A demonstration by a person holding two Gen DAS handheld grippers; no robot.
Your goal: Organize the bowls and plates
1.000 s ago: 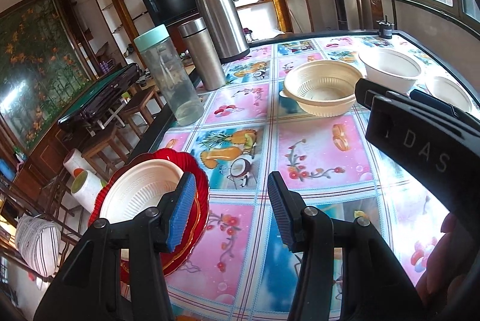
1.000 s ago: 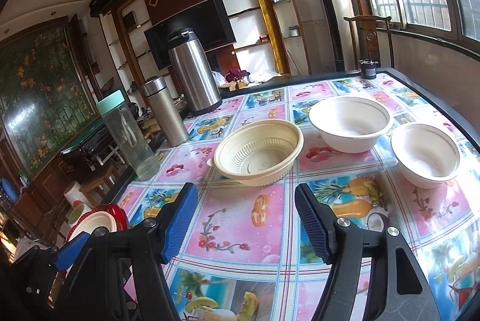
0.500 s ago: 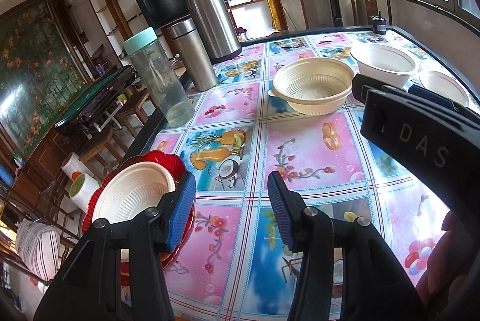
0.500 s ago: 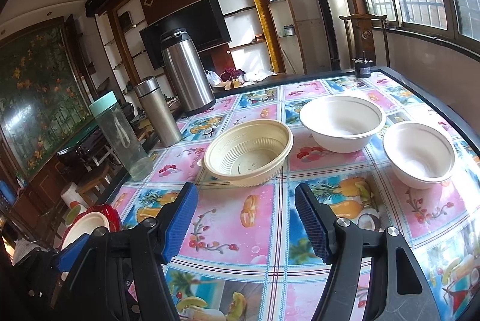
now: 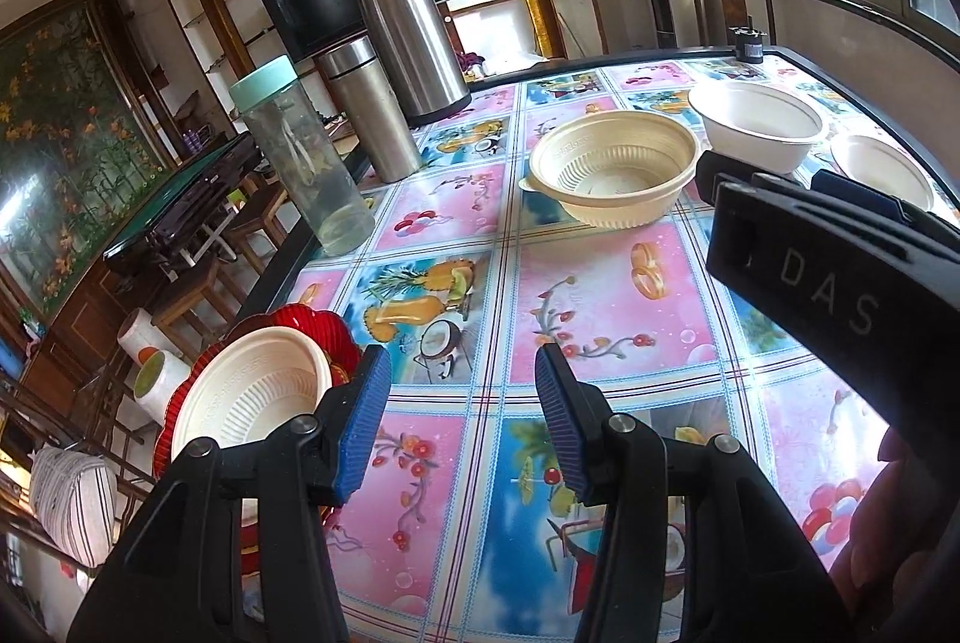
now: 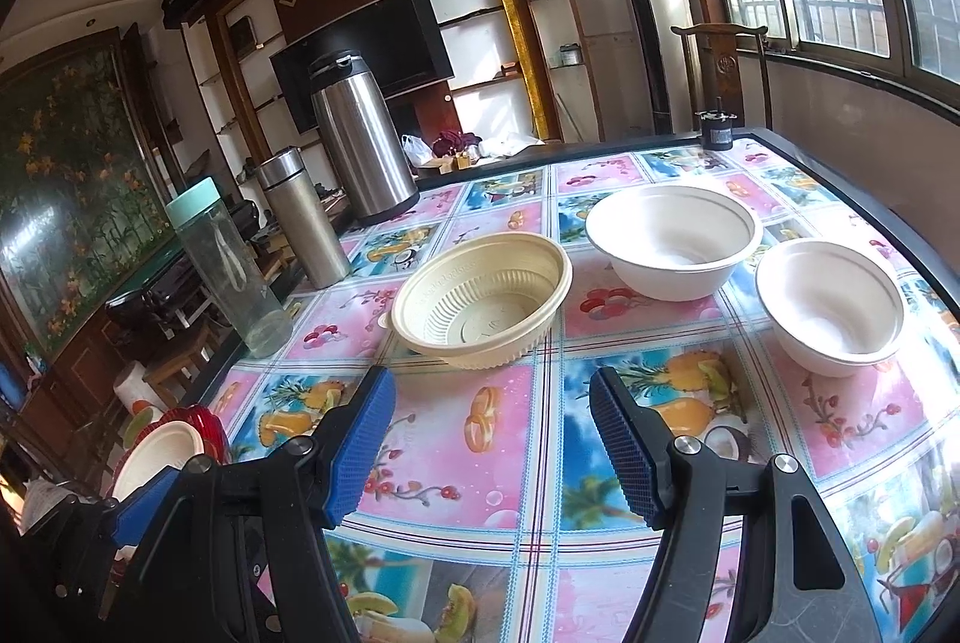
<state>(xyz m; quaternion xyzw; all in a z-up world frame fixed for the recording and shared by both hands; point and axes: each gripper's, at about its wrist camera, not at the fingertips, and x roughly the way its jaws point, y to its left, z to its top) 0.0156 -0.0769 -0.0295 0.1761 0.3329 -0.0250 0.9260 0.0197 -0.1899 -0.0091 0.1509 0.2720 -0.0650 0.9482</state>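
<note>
A cream ribbed bowl (image 6: 483, 298) sits mid-table, with a large white bowl (image 6: 672, 241) behind it to the right and a smaller white bowl (image 6: 831, 307) further right. At the table's left edge a cream ribbed plate (image 5: 252, 397) lies on a red scalloped plate (image 5: 324, 331). My left gripper (image 5: 459, 421) is open, with the plate stack just left of its left finger. My right gripper (image 6: 492, 439) is open above the tablecloth, short of the cream bowl (image 5: 612, 175). Nothing is between either pair of fingers.
Along the left side stand a clear jar with a mint lid (image 6: 225, 265), a slim steel flask (image 6: 303, 217) and a tall steel thermos (image 6: 360, 138). A small dark object (image 6: 717, 129) sits at the far edge. The right gripper's black body (image 5: 840, 277) crosses the left wrist view.
Both grippers have drawn back and risen a little, so the bowls and plate stack sit slightly farther off. Both stay open and nothing on the table has moved.
</note>
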